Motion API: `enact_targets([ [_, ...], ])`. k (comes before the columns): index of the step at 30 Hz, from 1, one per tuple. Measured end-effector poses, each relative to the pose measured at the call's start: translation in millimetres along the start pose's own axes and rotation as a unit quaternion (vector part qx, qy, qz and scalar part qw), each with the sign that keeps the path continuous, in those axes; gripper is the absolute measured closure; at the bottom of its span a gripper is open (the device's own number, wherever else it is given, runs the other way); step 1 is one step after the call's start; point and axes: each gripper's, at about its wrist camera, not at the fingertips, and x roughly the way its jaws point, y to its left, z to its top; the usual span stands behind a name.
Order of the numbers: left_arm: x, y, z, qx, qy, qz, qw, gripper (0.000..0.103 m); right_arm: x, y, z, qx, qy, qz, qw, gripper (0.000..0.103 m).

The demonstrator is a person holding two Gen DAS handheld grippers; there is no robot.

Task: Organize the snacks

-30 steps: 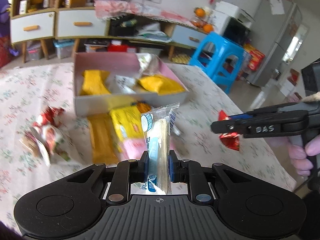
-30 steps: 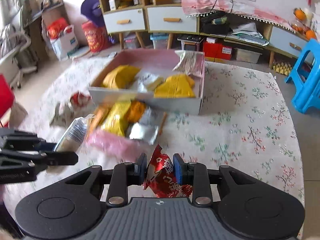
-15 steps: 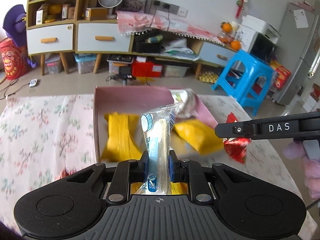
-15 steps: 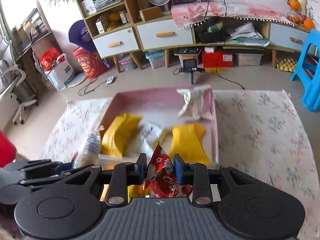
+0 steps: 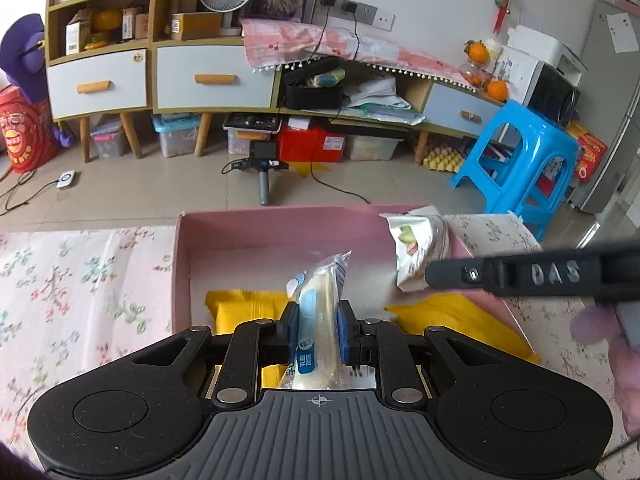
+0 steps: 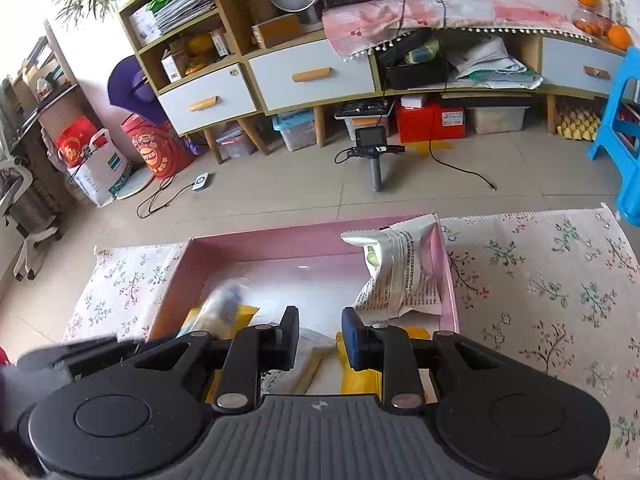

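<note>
My left gripper is shut on a clear-wrapped white snack with a blue label, held upright over the near part of the pink box. My right gripper hangs over the same box; its jaws are closing with nothing between them. From the left wrist view it shows side-on at the right. No red packet shows in either view. Yellow packets lie in the box, and a white printed packet leans in its far right corner.
The box sits on a floral tablecloth whose far edge lies just behind it. Past that come a tiled floor, a camera on a short stand, low cabinets with drawers and a blue stool. A person's hand holds the right gripper.
Both grippers moved forward from the loose snacks to above the pink box. The red packet has left the right gripper's jaws, which now hold nothing. The left grip is unchanged.
</note>
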Motion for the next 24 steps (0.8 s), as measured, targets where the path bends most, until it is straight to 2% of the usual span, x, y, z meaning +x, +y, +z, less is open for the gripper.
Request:
enact_targets([
  [6, 17, -2, 7, 0.008, -0.006, 0.005, 0.9999, 0.085, -7, 6, -4, -0.035, -0.005, 0.001, 0.999, 0.084],
  [11, 20, -3, 9, 0.003, -0.015, 0.016, 0.9998, 0.079, -14, 14, -10, -0.064, -0.003, 0.005, 0.998, 0.073],
  [14, 14, -1, 6, 0.004, -0.016, 0.011, 0.9998, 0.069, -19, 19, -14, -0.08, -0.001, 0.013, 0.997, 0.062],
  [19, -4, 1, 3, 0.011, -0.026, 0.022, 0.9994, 0.048, -26, 26, -22, -0.095, -0.001, 0.016, 0.995, 0.057],
  [24, -24, 3, -2, 0.009, -0.032, 0.021, 0.9992, 0.037, -37, 25, -27, -0.08, -0.004, 0.021, 0.997, 0.049],
])
